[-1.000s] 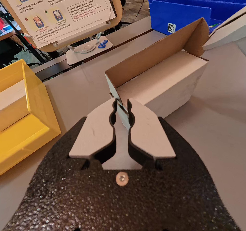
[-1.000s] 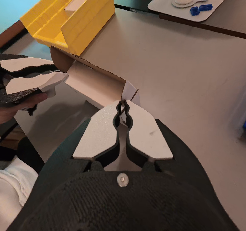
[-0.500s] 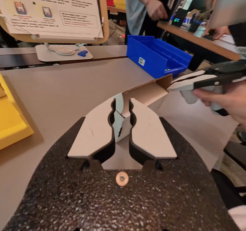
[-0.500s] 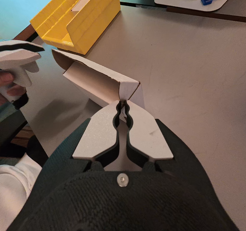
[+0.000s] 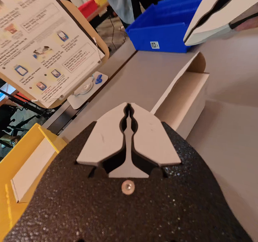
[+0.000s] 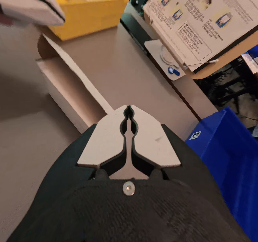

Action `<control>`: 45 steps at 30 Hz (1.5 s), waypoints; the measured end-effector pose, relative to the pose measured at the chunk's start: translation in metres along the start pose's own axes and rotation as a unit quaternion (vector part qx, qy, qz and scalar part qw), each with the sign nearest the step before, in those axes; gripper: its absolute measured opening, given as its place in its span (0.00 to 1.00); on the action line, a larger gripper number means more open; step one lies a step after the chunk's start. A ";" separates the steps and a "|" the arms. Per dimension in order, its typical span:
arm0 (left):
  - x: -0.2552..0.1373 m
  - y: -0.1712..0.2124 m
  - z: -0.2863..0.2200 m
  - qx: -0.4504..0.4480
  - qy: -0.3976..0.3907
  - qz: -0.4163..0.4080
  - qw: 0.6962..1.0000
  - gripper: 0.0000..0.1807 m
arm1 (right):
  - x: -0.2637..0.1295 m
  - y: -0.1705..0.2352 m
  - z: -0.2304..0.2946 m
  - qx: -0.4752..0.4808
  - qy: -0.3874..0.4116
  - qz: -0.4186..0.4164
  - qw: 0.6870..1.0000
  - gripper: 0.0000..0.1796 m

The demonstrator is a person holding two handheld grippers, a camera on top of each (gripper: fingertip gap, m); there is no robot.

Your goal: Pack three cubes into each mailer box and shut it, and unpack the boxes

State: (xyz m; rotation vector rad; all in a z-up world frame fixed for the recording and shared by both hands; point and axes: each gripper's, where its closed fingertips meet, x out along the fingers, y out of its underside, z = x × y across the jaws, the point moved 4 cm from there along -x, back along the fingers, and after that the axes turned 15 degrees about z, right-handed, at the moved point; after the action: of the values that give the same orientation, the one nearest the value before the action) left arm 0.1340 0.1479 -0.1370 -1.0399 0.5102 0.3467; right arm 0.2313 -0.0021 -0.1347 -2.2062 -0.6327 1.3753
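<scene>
A white mailer box (image 5: 185, 95) lies on the grey table (image 5: 139, 70). A long flap stands up along its far side, brown on its rounded end tab. My left gripper (image 5: 128, 104) is shut with nothing between its fingertips, just left of the box's near end. My right gripper (image 6: 129, 106) is also shut on nothing, just right of the box (image 6: 65, 81) at its other end. Each gripper shows in the other's view, the right one at top right (image 5: 217, 12) and the left one at top left (image 6: 34, 8). No cubes are in sight.
A yellow bin (image 5: 18, 151) with a second white mailer (image 5: 32, 169) in it stands at the left. A blue bin (image 5: 160, 35) stands at the back right and shows again (image 6: 226, 158). An instruction sheet on a stand (image 5: 41, 42) is at the table's back edge.
Both grippers held the mailer by its end corners above the table. Both have let go and drawn back, the box lies on the table, and both pairs of pads have come together on air.
</scene>
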 end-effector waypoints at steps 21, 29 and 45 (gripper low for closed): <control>0.014 0.040 -0.035 -0.012 -0.024 0.027 0.999 0.00 | 0.021 0.022 0.037 -0.077 0.023 0.051 0.995 0.00; 0.008 0.031 -0.046 0.008 -0.045 0.002 0.999 0.00 | 0.014 0.022 0.043 -0.107 0.004 0.055 0.993 0.00; 0.031 0.003 -0.089 0.089 -0.040 0.015 0.995 0.00 | 0.018 0.025 0.053 -0.103 0.075 0.043 0.991 0.00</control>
State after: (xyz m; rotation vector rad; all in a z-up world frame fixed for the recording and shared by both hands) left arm 0.1373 0.0720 -0.1921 -0.8427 0.4763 0.3607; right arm 0.1941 -0.0033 -0.1833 -2.5002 -0.6556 1.2159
